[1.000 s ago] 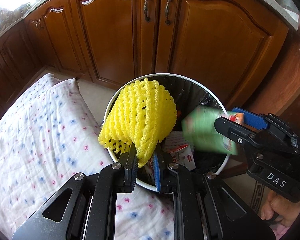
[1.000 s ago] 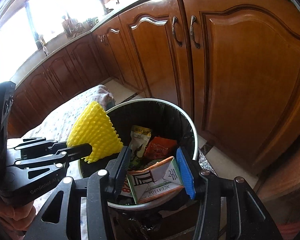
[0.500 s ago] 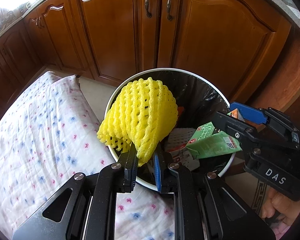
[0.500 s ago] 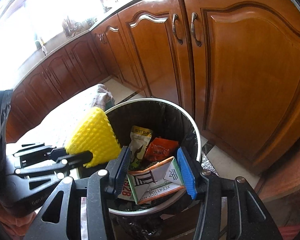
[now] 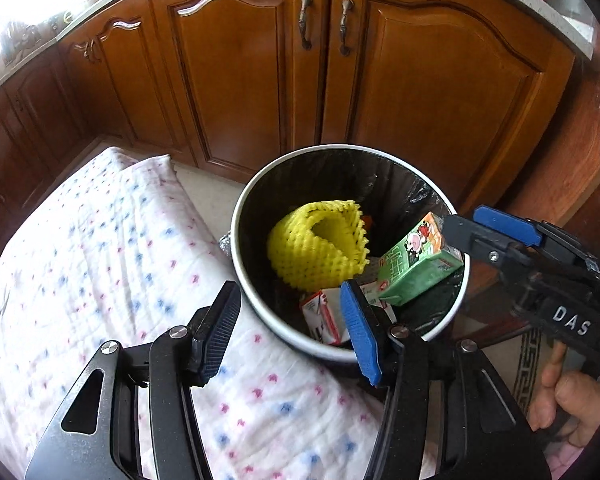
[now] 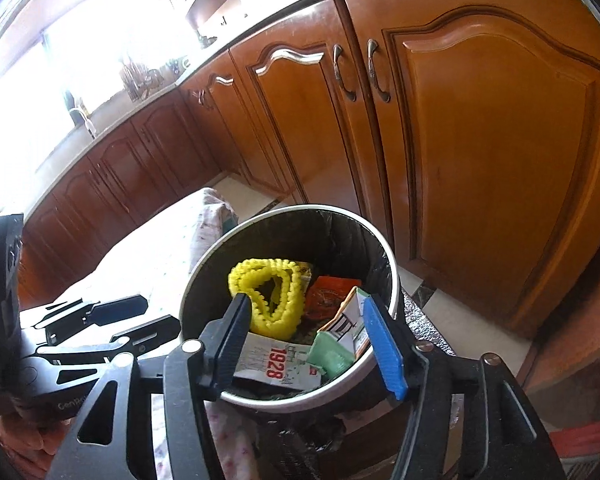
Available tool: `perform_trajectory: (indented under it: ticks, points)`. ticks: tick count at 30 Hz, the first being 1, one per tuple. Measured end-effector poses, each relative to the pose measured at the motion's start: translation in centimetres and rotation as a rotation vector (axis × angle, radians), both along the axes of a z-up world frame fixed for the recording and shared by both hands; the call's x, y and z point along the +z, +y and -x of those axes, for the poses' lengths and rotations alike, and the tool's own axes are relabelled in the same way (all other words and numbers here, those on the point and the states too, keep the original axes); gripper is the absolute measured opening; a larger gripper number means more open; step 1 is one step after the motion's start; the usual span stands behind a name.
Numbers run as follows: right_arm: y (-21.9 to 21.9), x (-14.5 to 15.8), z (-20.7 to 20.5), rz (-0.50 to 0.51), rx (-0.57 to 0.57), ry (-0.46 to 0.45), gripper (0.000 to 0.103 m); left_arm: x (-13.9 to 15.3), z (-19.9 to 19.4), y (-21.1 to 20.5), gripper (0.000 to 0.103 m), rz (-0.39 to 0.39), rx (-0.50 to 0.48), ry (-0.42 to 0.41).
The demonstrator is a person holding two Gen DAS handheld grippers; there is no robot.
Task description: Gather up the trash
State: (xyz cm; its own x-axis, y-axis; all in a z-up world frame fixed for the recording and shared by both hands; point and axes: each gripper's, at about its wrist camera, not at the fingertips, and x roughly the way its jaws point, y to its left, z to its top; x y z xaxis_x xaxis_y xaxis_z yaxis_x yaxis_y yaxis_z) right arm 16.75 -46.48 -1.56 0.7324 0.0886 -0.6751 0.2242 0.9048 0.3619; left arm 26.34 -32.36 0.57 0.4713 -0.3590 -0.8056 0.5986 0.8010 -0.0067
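A round trash bin (image 5: 236, 240) with a black liner stands by the cabinets; it also shows in the right wrist view (image 6: 392, 280). A yellow foam fruit net (image 5: 316, 248) lies inside it, also seen in the right wrist view (image 6: 272, 304). A green drink carton (image 5: 416, 268) leans on the bin's right rim and shows in the right wrist view (image 6: 336, 344). A white carton marked 1928 (image 6: 280, 360) lies below. My left gripper (image 5: 290, 328) is open and empty at the bin's near rim. My right gripper (image 6: 312, 344) is open and empty over the bin.
A white cloth with pink and blue dots (image 5: 100, 272) covers a surface left of the bin. Brown wooden cabinet doors (image 5: 252, 80) stand right behind the bin. An orange packet (image 6: 328, 292) lies in the bin. A patterned rug (image 5: 528, 364) lies at the right.
My left gripper opened and the yellow foam net dropped into the bin. My right gripper opened wider and the green carton fell from it onto the bin's contents.
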Motion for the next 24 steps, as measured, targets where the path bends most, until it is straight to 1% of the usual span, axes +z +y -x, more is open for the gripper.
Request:
perform_trajectory:
  ticks: [4, 8, 10, 14, 19, 24]
  points:
    - [1.0, 0.8, 1.4, -0.013, -0.004, -0.033, 0.071, 0.7, 1.1, 1.9, 0.053, 0.024, 0.02, -0.003]
    - [2.3, 1.5, 3.0, -0.031, -0.009, -0.07, 0.076, 1.1, 2.1, 3.9, 0.054, 0.051, 0.037, -0.006]
    - [2.9, 1.7, 3.8, -0.041, -0.014, -0.09, 0.08, 1.2, 2.5, 4.6, 0.056, 0.066, 0.048, -0.003]
    - [4.4, 2.0, 5.4, -0.062, -0.014, -0.122, 0.083, 1.1, 4.0, 7.2, 0.06, 0.106, 0.083, 0.01]
    - [6.3, 1.9, 6.9, -0.086, -0.003, -0.144, 0.087, 0.7, 5.6, 9.9, 0.061, 0.144, 0.128, 0.025]
    - [8.1, 1.5, 8.3, -0.108, 0.004, -0.152, 0.089, 0.0, 7.2, 12.8, 0.062, 0.171, 0.171, 0.034]
